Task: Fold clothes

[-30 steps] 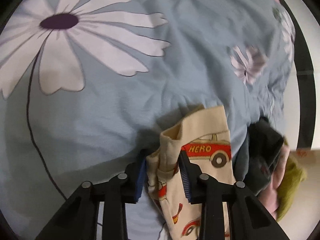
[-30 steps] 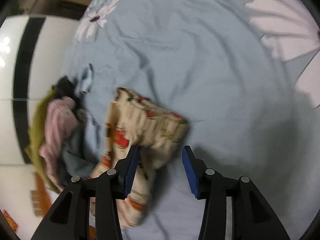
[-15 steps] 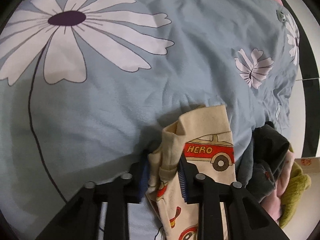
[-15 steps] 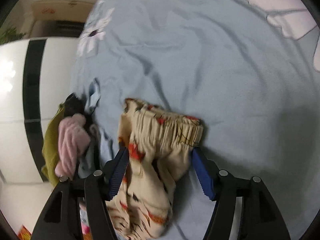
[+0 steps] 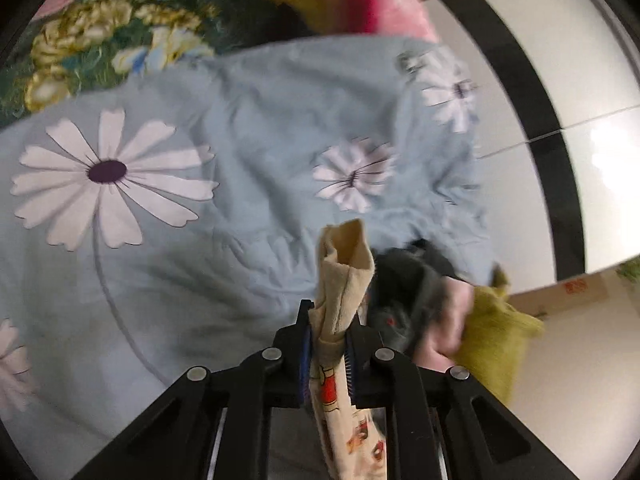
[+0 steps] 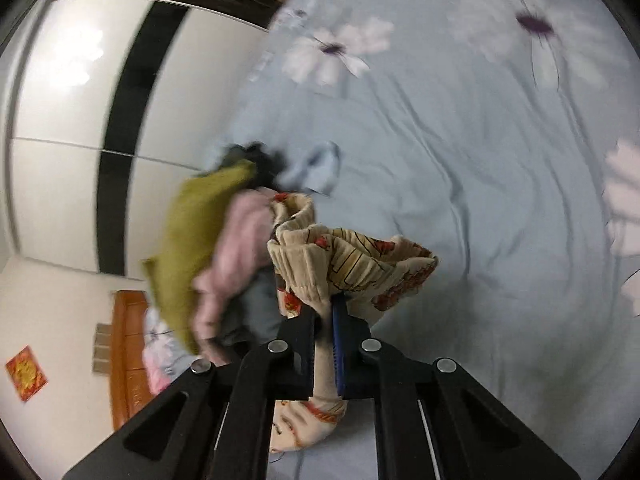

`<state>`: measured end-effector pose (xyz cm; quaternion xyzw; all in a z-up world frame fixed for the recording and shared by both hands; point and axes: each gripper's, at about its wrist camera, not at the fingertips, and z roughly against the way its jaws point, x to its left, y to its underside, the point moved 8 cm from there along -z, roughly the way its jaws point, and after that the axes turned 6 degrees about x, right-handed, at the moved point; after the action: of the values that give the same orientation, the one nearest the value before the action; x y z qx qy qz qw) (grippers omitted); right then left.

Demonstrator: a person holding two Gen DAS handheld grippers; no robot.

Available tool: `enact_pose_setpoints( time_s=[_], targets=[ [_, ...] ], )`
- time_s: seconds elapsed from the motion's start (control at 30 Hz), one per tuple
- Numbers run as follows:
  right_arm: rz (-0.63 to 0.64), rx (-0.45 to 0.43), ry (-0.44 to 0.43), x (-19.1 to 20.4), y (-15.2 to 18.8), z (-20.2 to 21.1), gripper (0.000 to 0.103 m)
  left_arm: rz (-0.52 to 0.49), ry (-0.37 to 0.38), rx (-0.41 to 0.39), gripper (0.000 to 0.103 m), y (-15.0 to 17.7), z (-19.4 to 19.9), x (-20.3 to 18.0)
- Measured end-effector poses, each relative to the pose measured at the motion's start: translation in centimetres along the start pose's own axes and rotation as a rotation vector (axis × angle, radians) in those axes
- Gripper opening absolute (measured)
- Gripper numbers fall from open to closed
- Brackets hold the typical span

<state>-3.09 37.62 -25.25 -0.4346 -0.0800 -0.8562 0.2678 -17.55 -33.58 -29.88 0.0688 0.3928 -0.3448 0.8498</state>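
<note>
- Early stage, by my reading: no fold made yet; the cream car-print garment (image 5: 345,276) is only gripped at two points and lifted off the blue daisy bedspread (image 5: 240,120). It remains to spread it flat, fold it, then deal with the pile.
- Landmark: the heap of unfolded clothes (image 6: 208,256) at the bedspread's edge.
- Left gripper (image 5: 327,356): jaws clamped on a bunched cream edge, just left of the heap in the left wrist view; the rest hangs below.
- Right gripper (image 6: 325,344): jaws pinched on the elastic waistband (image 6: 352,264), just right of the heap in the right wrist view.
- Count: one garment in hand; two grippers, both holding it.
- Heap: at least four pieces: olive-green (image 6: 196,232), pink (image 6: 236,256), dark grey (image 5: 404,284), pale blue (image 6: 316,168). The exact number is unclear because of blur.
</note>
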Motion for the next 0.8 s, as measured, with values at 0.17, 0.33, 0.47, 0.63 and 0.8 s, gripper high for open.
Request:
enact_pose_setpoints(
  time_s=[0.17,0.33,0.47,0.63,0.8],
  targets=[
    [0.000,0.029,0.113,-6.3,0.8,2.8,0.007,-0.067,-0.113,0.069,0.015,4.8,1.4,5.2],
    [-0.148,0.136,0.304,-17.5,3.4,0.4,0.007,0.079,-0.307,0.179,0.015,10.9,-2.1,16.0],
    [-0.181,0.133,0.312,-19.7,4.1,0.7,0.007,0.211,-0.296,0.152,0.016,12.7,-1.9,19.2],
    [-0.114,0.129,0.325,-18.2,2.8,1.5,0.007,0.126,-0.277,0.182,0.019,11.5,-2.0,16.8],
    [-0.118,0.133,0.384,-17.9,2.9,0.6,0.007,0.112,-0.284,0.224,0.022,11.5,-2.2,17.2]
  ],
)
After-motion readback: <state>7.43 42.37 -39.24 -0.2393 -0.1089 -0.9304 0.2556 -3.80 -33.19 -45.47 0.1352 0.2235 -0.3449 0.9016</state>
